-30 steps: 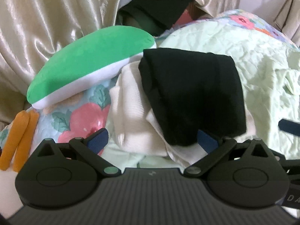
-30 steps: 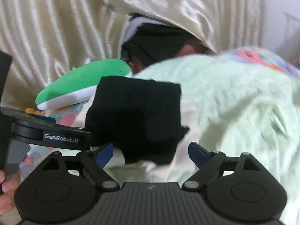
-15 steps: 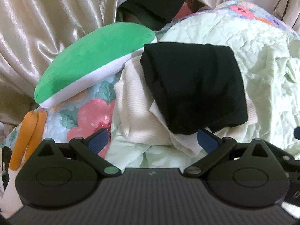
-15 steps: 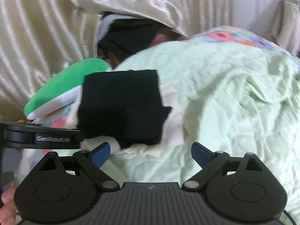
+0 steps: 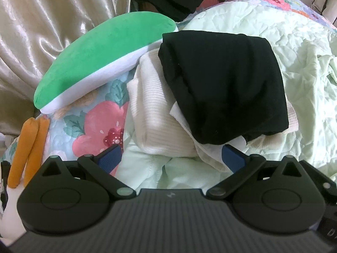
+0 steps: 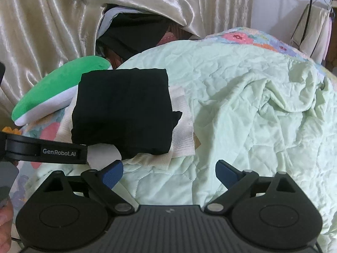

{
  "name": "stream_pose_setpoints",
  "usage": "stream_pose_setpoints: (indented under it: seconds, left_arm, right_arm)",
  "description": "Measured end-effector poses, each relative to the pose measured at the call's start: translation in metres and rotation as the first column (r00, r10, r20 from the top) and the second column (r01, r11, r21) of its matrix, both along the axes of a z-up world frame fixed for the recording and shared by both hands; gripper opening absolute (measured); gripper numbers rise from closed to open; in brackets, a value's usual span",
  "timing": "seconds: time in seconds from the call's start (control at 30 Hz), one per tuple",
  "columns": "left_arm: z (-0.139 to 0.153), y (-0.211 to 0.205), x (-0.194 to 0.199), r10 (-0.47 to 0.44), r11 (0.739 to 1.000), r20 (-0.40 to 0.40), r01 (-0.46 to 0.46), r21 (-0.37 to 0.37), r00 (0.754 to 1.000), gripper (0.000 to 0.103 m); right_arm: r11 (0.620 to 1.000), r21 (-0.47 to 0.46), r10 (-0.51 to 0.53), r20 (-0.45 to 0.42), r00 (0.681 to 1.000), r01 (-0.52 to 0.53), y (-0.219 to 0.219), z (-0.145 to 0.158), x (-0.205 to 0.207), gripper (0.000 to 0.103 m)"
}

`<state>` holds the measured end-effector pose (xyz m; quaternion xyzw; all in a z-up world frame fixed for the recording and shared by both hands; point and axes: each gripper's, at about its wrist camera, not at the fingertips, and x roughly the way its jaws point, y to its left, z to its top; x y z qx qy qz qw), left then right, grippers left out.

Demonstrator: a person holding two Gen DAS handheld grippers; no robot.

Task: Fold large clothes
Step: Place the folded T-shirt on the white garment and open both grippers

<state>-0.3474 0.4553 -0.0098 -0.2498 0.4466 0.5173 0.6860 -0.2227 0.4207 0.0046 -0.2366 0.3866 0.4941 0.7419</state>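
Note:
A folded black garment (image 5: 223, 84) (image 6: 124, 111) lies on top of a folded white ribbed garment (image 5: 155, 113) (image 6: 181, 130), a small stack on the pale green quilt (image 5: 294, 42) (image 6: 242, 97). My left gripper (image 5: 171, 158) stands open just short of the stack's near edge, with nothing between its blue pads. My right gripper (image 6: 169, 174) is open too, over bare quilt to the right of the stack. The left tool's body (image 6: 44, 151) shows at the left of the right wrist view.
A green and white plush cushion (image 5: 101, 63) (image 6: 54, 84) leans left of the stack, on a floral sheet (image 5: 92, 122). Orange plush pieces (image 5: 27, 147) lie at far left. A cream satin curtain (image 6: 52, 21) hangs behind, dark clothes (image 6: 134, 33) under it. A clothes rack (image 6: 311, 21) stands far right.
Both grippers have drawn back from the stack, which now sits farther off and whole in both views. The right view has swung rightward over the quilt. Both stayed open.

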Motion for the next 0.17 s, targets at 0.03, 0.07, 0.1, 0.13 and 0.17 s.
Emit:
stream_pose_setpoints:
  seconds: [0.03, 0.07, 0.1, 0.13, 0.17]
  left_arm:
    - [0.0004, -0.0003, 0.0003, -0.002, 1.0, -0.003, 0.002, 0.01, 1.0, 0.103]
    - [0.0006, 0.0001, 0.0006, -0.003, 1.0, -0.004, 0.003, 0.009, 1.0, 0.103]
    - [0.0007, 0.0006, 0.0009, -0.003, 1.0, -0.005, 0.003, 0.009, 1.0, 0.103]
    - [0.0008, 0.001, 0.0012, -0.004, 1.0, -0.005, 0.004, 0.008, 1.0, 0.103]
    - [0.0009, 0.0015, 0.0015, -0.004, 1.0, -0.006, 0.004, 0.007, 1.0, 0.103]
  right_arm:
    - [1.0, -0.002, 0.005, 0.008, 1.0, -0.005, 0.0005, 0.0002, -0.0018, 0.096]
    - [1.0, -0.004, 0.009, 0.015, 1.0, -0.009, 0.001, 0.0003, -0.0035, 0.096]
    - [1.0, -0.006, 0.011, 0.019, 1.0, -0.011, 0.0015, 0.0006, -0.005, 0.096]
    - [1.0, -0.007, 0.014, 0.023, 1.0, -0.013, 0.0021, 0.0008, -0.0064, 0.096]
    - [1.0, -0.008, 0.015, 0.027, 1.0, -0.015, 0.0025, 0.0011, -0.0078, 0.096]
